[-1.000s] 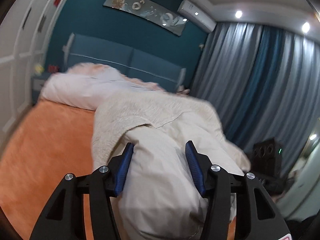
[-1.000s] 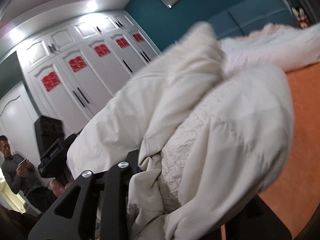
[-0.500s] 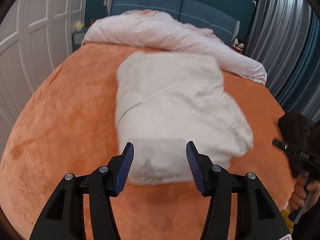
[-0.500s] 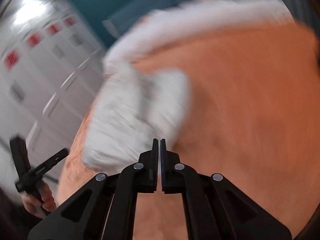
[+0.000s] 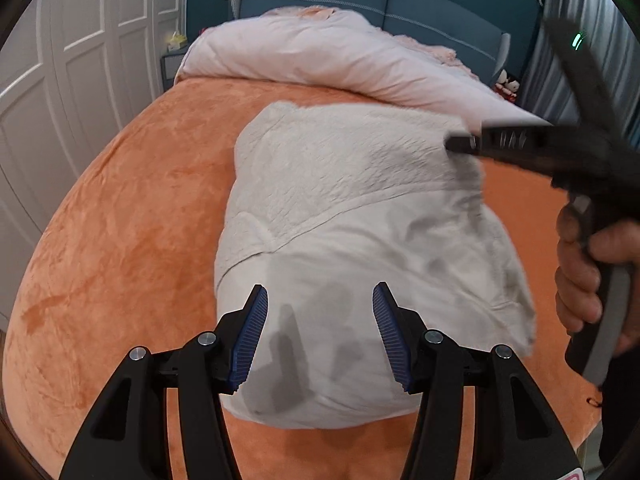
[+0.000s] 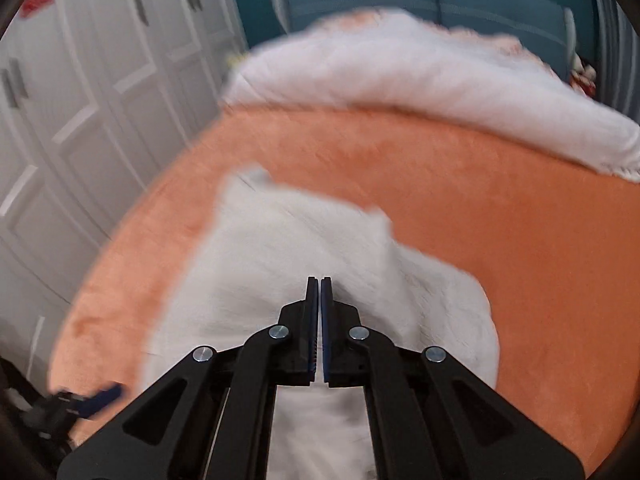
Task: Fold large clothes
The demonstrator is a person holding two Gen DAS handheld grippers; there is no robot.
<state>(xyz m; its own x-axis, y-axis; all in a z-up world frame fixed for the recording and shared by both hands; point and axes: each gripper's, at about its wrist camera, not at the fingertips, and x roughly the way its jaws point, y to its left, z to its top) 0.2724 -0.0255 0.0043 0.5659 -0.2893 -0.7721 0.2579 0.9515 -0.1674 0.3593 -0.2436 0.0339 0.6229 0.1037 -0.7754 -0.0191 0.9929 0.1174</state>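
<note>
A folded cream padded garment (image 5: 352,232) lies as a thick bundle on the orange bed cover (image 5: 132,208). My left gripper (image 5: 318,300) is open and empty, just above the bundle's near end. My right gripper (image 6: 319,280) is shut with nothing between its pads, hovering over the same garment (image 6: 288,280), which is blurred in the right wrist view. In the left wrist view the right gripper (image 5: 460,144) reaches in from the right above the bundle's far right corner, held by a hand (image 5: 588,272).
A rolled pale pink duvet (image 5: 344,60) lies across the head of the bed against the blue headboard (image 5: 400,0). White wardrobe doors (image 5: 60,64) stand along the left side. Grey curtains (image 5: 592,8) hang at the right.
Both grippers have let go of the garment, which dropped from the air onto the bed as a folded bundle. The right gripper closed and swung over it. The left stays open.
</note>
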